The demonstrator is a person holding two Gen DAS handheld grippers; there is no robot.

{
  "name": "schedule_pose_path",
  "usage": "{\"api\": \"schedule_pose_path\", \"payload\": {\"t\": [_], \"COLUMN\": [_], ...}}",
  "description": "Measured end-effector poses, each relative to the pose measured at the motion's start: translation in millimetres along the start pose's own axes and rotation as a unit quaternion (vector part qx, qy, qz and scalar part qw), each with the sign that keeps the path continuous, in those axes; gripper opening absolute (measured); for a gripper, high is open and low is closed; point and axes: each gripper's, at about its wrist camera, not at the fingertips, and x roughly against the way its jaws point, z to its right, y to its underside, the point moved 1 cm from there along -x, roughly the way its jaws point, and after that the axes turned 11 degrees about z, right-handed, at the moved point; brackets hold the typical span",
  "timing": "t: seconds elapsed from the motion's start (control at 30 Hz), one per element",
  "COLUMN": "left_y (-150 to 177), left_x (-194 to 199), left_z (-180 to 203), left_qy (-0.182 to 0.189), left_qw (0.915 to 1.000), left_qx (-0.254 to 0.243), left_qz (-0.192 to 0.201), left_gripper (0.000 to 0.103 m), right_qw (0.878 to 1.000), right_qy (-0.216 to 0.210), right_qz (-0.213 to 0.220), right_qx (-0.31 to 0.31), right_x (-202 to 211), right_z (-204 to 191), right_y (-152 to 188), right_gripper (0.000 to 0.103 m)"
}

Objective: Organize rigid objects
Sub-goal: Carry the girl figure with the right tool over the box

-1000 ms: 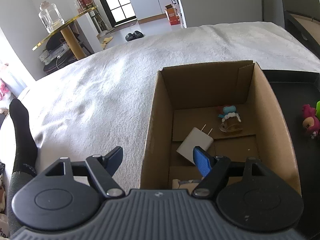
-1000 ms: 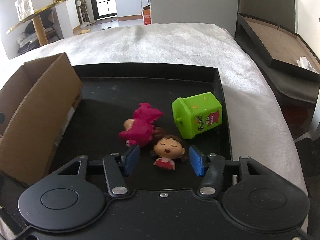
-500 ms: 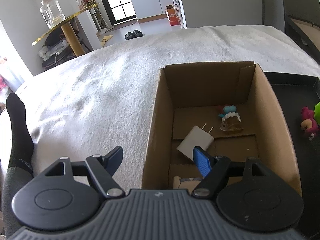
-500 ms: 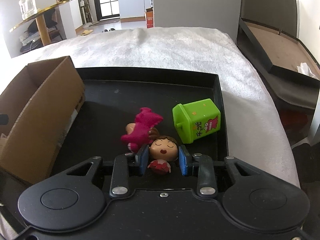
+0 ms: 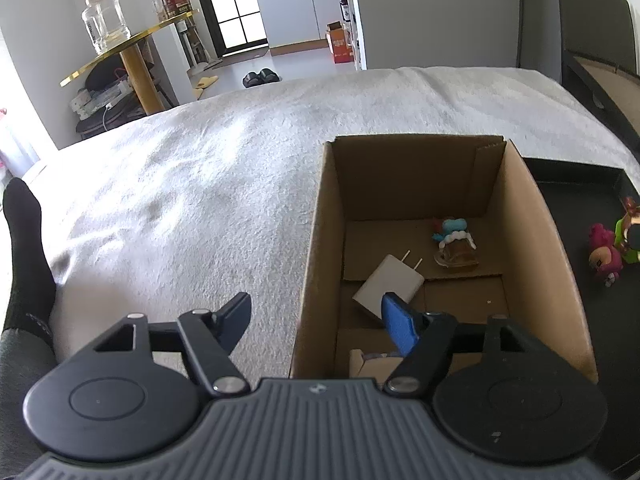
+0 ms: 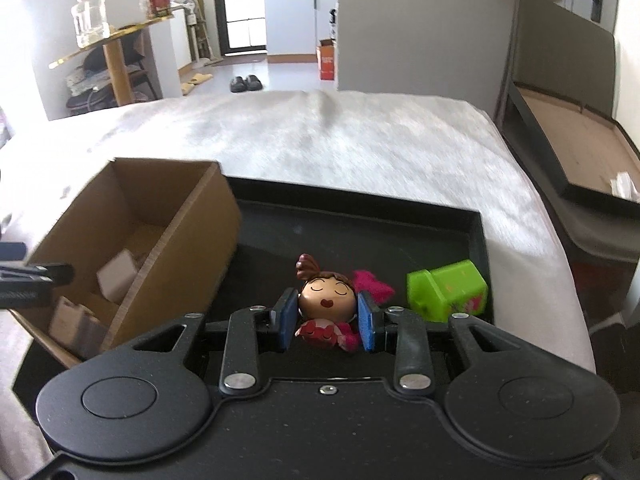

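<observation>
My right gripper [image 6: 327,317] is shut on a girl doll figurine [image 6: 326,300] and holds it lifted above the black tray [image 6: 360,216]. A pink toy [image 6: 372,282] and a green bin toy [image 6: 448,290] lie on the tray behind it. The cardboard box [image 6: 184,248] stands at the left. My left gripper [image 5: 318,318] is open and empty, straddling the box's near left wall [image 5: 316,248]. Inside the box lie a white charger [image 5: 390,286] and a small cup figurine [image 5: 456,244].
The box and tray rest on a white fuzzy blanket [image 5: 200,184]. A dark open case [image 6: 576,152] lies to the right. A gold side table with a glass jar [image 5: 102,20] stands at the back left. A leg in a black sock [image 5: 26,248] is at the left.
My right gripper closed on the doll and lifted it off the tray, shifting left toward the box. The left gripper stayed open and nearly still.
</observation>
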Motion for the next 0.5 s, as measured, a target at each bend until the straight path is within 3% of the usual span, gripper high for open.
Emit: {"api": "schedule_pose_path", "payload": {"t": [0.4, 0.5], "left_y": [5.9, 6.9], "left_x": [-1.0, -0.3], "left_z": [-10.0, -13.0], "left_qy": [0.035, 0.039], "left_qw": [0.9991, 0.9988], "left_qx": [0.022, 0.029], "left_qz": [0.003, 0.008], "left_gripper": [0.022, 0.017], "right_qw": [0.998, 0.998], "right_qy": [-0.036, -0.04], "right_qz": [0.026, 0.027], "right_qx": [0.038, 0.046], "right_x": [2.9, 0.1], "right_z": [-50.6, -60.9], "right_y": [-32.3, -36.9], "right_gripper": [0.031, 0.031]}}
